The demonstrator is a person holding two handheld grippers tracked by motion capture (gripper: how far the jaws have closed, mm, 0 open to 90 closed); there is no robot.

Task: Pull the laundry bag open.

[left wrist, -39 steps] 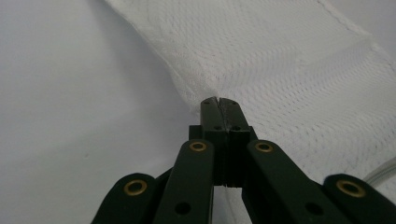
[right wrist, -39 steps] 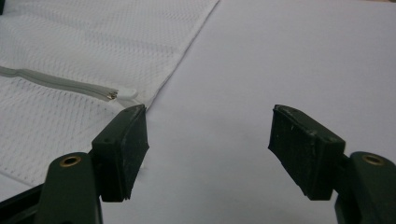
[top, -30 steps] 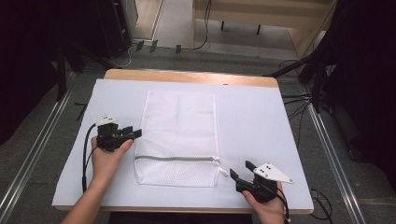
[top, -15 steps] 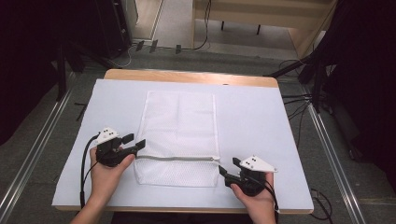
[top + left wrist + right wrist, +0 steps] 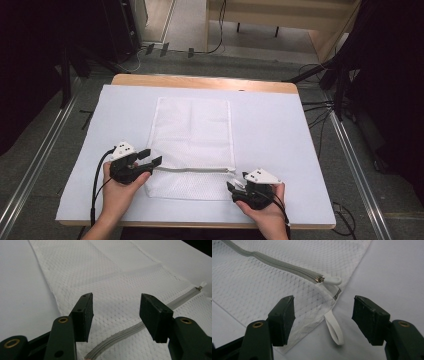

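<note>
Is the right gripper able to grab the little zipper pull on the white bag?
Probably yes. The right gripper is open, and the zipper pull lies just ahead of it at the mesh bag's corner, with nothing between them.

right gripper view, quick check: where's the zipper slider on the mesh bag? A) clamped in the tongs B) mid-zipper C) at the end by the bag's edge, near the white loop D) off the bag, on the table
C: the zipper slider sits at the zipper's end by the mesh bag edge, just above the white loop, ahead of the open right tongs, which hold nothing.
</note>
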